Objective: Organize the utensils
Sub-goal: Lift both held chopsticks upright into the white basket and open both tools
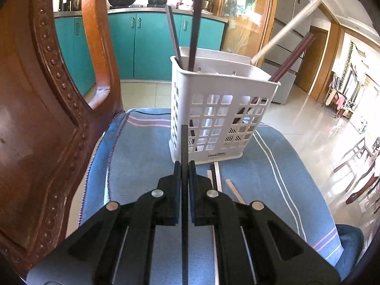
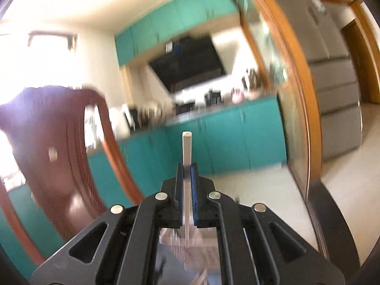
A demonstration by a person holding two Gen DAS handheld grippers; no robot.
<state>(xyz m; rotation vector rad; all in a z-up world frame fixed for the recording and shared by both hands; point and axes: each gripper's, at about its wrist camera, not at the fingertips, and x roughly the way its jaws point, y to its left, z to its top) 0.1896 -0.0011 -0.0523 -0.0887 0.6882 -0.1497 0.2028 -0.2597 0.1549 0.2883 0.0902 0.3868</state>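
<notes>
A white slotted utensil basket (image 1: 220, 116) stands on a blue striped cloth (image 1: 142, 156) on a chair seat. It holds dark chopsticks (image 1: 195, 30) and reddish-brown ones (image 1: 294, 54). My left gripper (image 1: 184, 166) is shut on a black chopstick (image 1: 184, 142), just in front of the basket. My right gripper (image 2: 187, 168) is shut on a white chopstick (image 2: 186, 147); in the left wrist view that white chopstick (image 1: 294, 21) slants down into the basket's right compartment. The basket top shows blurred below the right gripper (image 2: 190, 244).
Several white chopsticks (image 1: 217, 178) lie on the cloth in front of the basket. The brown wooden chair back (image 1: 42, 109) rises close on the left. Teal kitchen cabinets (image 1: 142, 45) and a grey fridge (image 2: 332, 71) stand behind, with tiled floor (image 1: 308, 128) on the right.
</notes>
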